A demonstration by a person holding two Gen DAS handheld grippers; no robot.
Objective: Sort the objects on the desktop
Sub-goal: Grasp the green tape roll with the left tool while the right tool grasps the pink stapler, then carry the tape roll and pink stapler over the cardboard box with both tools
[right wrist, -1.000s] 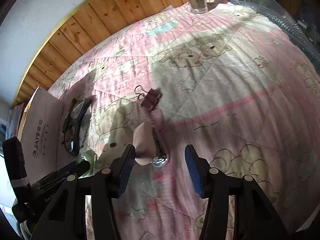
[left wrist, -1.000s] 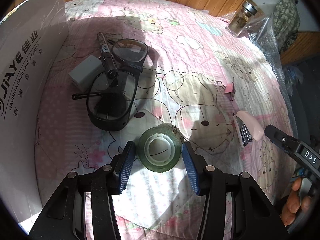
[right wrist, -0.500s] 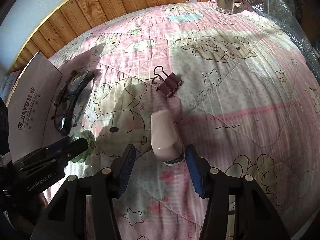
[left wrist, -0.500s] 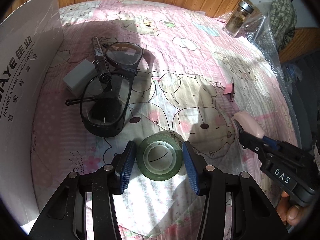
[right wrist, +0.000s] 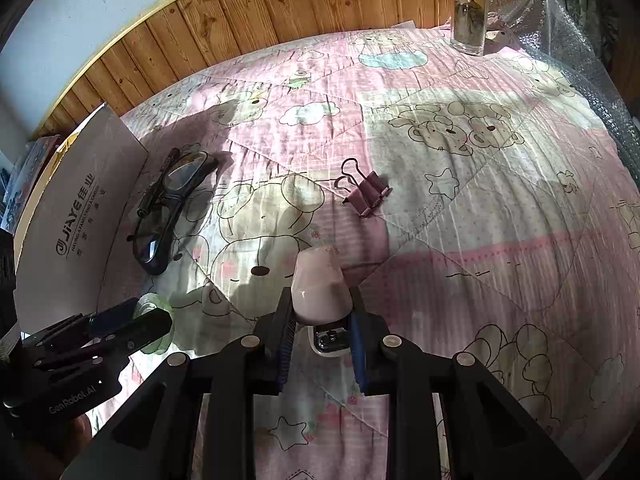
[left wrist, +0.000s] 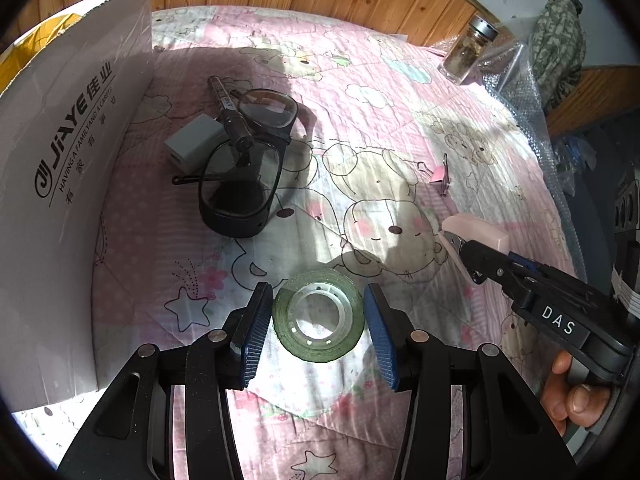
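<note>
I see a pink stapler point(right wrist: 321, 288), a green tape roll point(left wrist: 319, 315), a pink binder clip point(right wrist: 366, 192), black goggles point(left wrist: 244, 164), and a pink bear-print quilt point(right wrist: 500, 208).

Strong directional daylight falls on the quilt point(left wrist: 400, 128), leaving bright patches at the centre and right of both views. Hard-edged shadows lie on the fabric: one behind the safety glasses point(left wrist: 244, 168), and another running from the upper left toward the centre of the right wrist view. The white cardboard box point(left wrist: 60, 184) is shaded on its printed face. Specular glare shows on the glass jar point(right wrist: 469, 12) and the bubble wrap point(right wrist: 576, 40) at upper right. Focus is sharp at centre. Fisheye distortion bends the wooden wall panelling point(right wrist: 248, 20) into an arc, and a dark vignette fills every corner.
</note>
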